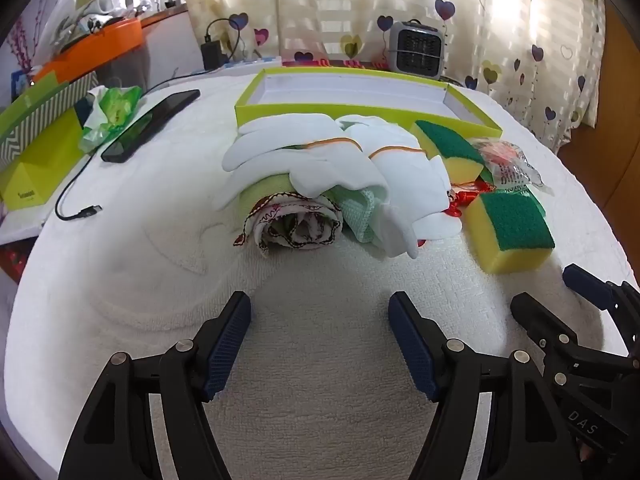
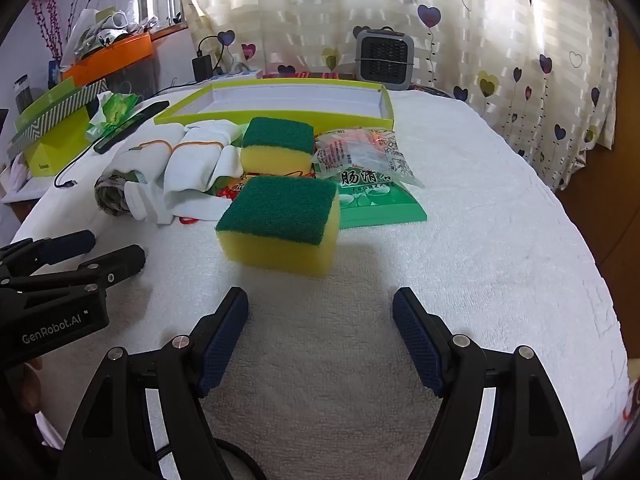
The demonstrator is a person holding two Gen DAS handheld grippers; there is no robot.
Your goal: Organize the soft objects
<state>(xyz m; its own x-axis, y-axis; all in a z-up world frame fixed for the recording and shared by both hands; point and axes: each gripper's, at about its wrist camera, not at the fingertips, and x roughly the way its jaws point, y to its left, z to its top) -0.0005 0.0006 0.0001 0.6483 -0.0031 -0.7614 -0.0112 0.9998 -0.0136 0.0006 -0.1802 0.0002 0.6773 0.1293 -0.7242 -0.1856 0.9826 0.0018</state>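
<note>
A heap of soft things lies on the white towel-covered table [image 1: 160, 280]: white gloves [image 1: 320, 156] with orange cuffs draped over a rolled patterned cloth [image 1: 296, 224] and a pale green cloth [image 1: 360, 208]. Two yellow sponges with green scrub tops sit to the right, one near [image 2: 280, 224] and one farther back [image 2: 278, 146]. Behind them lies an open lime-green box [image 2: 280, 116]. My left gripper [image 1: 320, 328] stands open, short of the rolled cloth. My right gripper [image 2: 320, 324] is open, just short of the near sponge. Neither holds anything.
A clear plastic packet [image 2: 368, 156] rests on a flat green package [image 2: 380, 204] right of the sponges. At the left lie a black phone [image 1: 152, 124], a cable [image 1: 76, 204], a crumpled green bag [image 1: 112, 116] and green boxes [image 1: 36, 160]. A small grey heater [image 1: 416, 48] stands by the curtain.
</note>
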